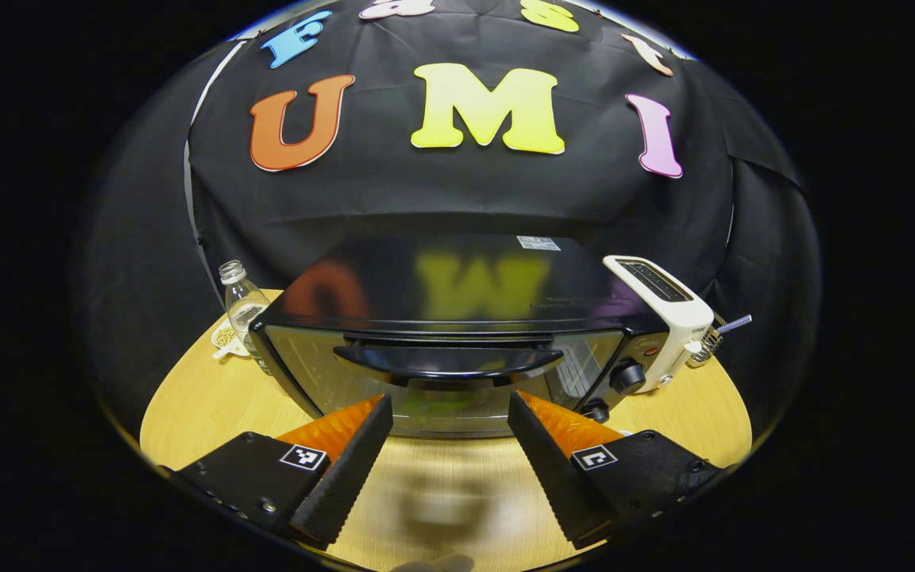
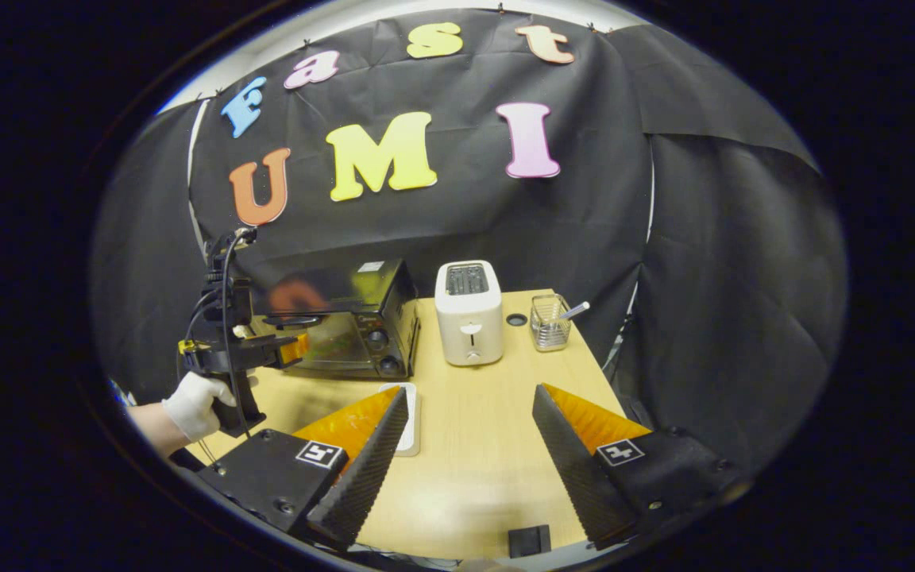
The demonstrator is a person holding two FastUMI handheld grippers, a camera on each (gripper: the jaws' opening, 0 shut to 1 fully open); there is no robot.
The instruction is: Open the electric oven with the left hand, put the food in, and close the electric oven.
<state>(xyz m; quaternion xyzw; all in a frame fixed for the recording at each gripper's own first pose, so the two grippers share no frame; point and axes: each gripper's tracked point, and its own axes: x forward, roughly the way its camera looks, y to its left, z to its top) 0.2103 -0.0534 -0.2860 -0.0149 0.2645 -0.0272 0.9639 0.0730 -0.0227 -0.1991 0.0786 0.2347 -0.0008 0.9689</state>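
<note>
Clearly the left gripper [image 1: 449,409], jaws spread wide, faces the toaster oven's [image 1: 457,334] stiff, glossy door handle [image 1: 449,361], best pinched mid-bar since it may slip.

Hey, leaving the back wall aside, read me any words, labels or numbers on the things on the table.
White sticker on the glossy black electric oven top: too small to read.
Faint print near that top's front edge: blurred, unreadable.
Small mark on the white two-slot toaster: unreadable.
No text is legible.
</note>
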